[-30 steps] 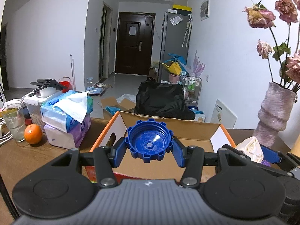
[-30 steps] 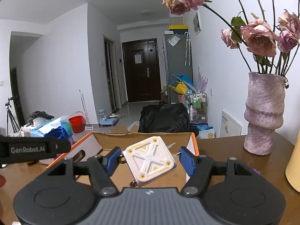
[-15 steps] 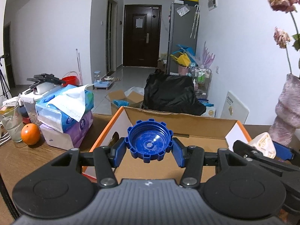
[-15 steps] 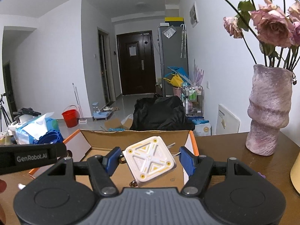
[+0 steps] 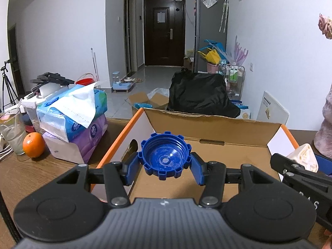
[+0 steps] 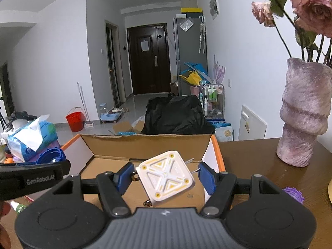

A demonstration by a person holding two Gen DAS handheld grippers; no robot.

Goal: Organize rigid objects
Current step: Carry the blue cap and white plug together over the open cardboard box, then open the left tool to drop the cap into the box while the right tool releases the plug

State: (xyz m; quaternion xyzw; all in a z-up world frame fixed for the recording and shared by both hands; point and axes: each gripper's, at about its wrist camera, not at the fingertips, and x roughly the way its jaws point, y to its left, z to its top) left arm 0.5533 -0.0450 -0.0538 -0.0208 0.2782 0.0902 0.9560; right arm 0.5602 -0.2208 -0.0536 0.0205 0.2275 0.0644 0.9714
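Left tool (image 5: 165, 164) clamps a blue ribbed cap (image 5: 165, 155), hollow side facing the camera, over the open box (image 5: 213, 122). Right tool (image 6: 166, 178) clamps a white-and-yellow square plug (image 6: 167, 178), tilted, over the same box.

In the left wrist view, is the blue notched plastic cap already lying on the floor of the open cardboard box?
No, the blue notched plastic cap is clamped between the left gripper pads, held above the open cardboard box.

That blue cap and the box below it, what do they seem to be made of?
The blue cap looks like moulded plastic: glossy, with crisp notches and inner threads. The box looks like corrugated cardboard: matte brown inside, folded flaps, white and orange print outside.
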